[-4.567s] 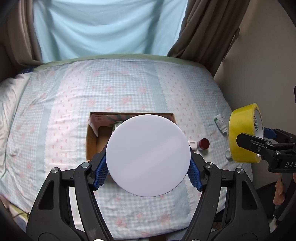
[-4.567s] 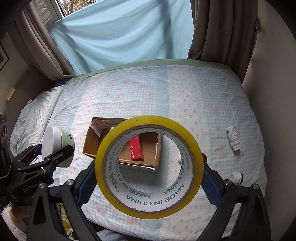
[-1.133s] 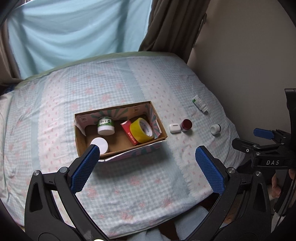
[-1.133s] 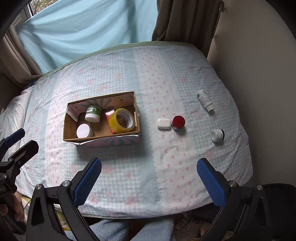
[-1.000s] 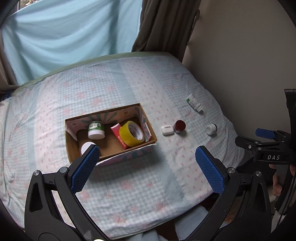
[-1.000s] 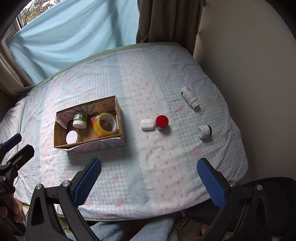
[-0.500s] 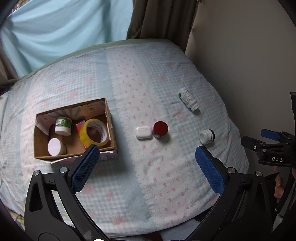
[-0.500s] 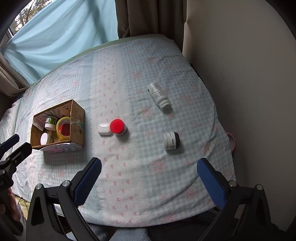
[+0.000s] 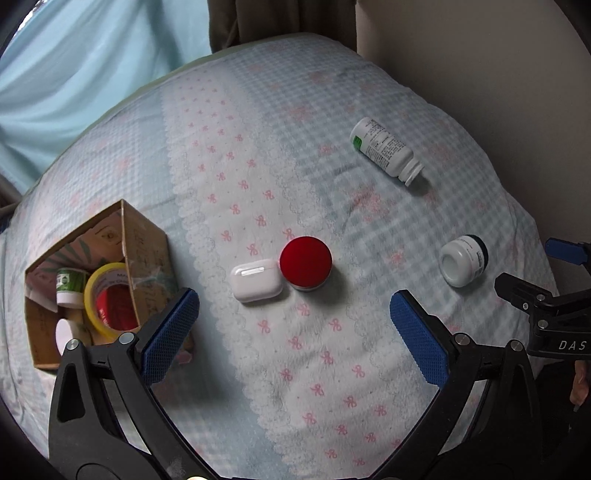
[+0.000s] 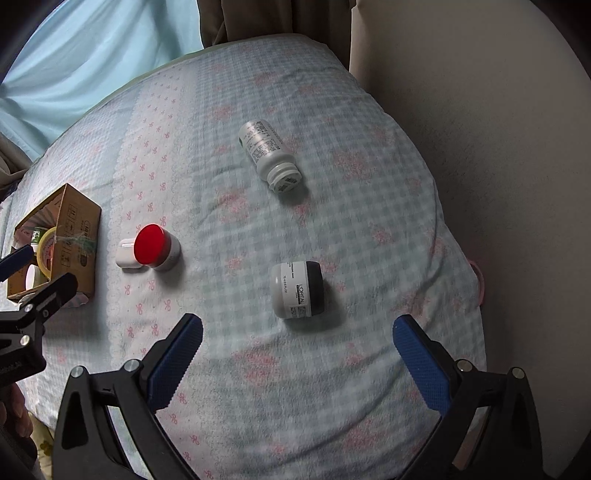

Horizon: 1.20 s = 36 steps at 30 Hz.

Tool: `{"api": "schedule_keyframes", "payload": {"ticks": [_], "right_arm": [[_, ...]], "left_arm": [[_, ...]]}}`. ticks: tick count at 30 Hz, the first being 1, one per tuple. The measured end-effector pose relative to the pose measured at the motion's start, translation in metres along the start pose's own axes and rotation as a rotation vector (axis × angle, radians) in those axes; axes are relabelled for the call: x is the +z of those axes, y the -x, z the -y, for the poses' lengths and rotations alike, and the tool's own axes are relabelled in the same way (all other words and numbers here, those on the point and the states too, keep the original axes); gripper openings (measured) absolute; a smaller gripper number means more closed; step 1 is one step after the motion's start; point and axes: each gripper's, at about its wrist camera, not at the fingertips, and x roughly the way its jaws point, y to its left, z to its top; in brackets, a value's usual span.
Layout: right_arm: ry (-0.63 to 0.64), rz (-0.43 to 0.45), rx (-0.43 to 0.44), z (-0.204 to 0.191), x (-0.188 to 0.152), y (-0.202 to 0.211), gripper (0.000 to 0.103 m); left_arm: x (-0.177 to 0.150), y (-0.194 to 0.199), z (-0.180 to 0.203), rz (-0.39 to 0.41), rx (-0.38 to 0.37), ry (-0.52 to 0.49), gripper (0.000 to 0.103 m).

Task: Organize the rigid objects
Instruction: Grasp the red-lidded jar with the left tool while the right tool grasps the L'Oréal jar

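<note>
A white earbud case (image 9: 256,283) lies on the bed beside a red-lidded jar (image 9: 306,263), the two touching. My left gripper (image 9: 295,325) hovers open just in front of them, nothing between its fingers. A small white jar with a black lid (image 10: 297,290) lies on its side. My right gripper (image 10: 297,354) stands open right before it. Farther back lies a white pill bottle (image 10: 269,154) on its side. The cardboard box (image 9: 144,258) at the left holds yellow tape (image 9: 105,299), a green-labelled jar (image 9: 70,286) and a white-lidded jar (image 9: 62,334).
The bed (image 9: 332,369) has a blue checked cover with pink bows and drops off at the right beside a beige wall (image 10: 498,147). A light blue curtain (image 9: 92,74) and a dark curtain (image 9: 280,18) hang behind the bed's far edge.
Both grippers let go of the white-lidded jar and the yellow tape, which now sit in the box. Both have since swung right and come closer to the loose items.
</note>
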Motion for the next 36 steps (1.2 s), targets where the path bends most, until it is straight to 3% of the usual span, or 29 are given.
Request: {"api": "schedule_keyframes", "payload": {"ticks": [7,12,14,18,27,29,36], "right_arm": [[-0.018,-0.004,-0.003,0.003,-0.008,-0.05,0.097],[-0.02,-0.011,-0.019,0.0,-0.006,-0.071,0.096],[-0.011,-0.019,-0.02,-0.003,-0.004,-0.078,0.085],[-0.01,-0.026,-0.024,-0.008,0.002,-0.088,0.083],[-0.032,-0.054,-0.046,-0.011,0.009,-0.105,0.063],[-0.026,-0.056,-0.071,-0.011,0.01,-0.105,0.054],[-0.03,-0.058,-0.062,-0.005,0.012,-0.106,0.049]], "left_arm": [[-0.001,-0.071,0.01,0.001,0.003,-0.073,0.102],[-0.003,-0.101,0.017,-0.007,0.01,-0.137,0.099],[-0.003,-0.107,0.019,-0.006,0.008,-0.163,0.097],[-0.001,-0.119,0.021,-0.012,-0.01,-0.206,0.087],[0.004,-0.133,0.019,-0.04,-0.055,-0.212,0.066],[0.006,-0.133,0.014,-0.027,-0.051,-0.195,0.053],[0.01,-0.135,0.01,-0.027,-0.065,-0.188,0.053]]}}
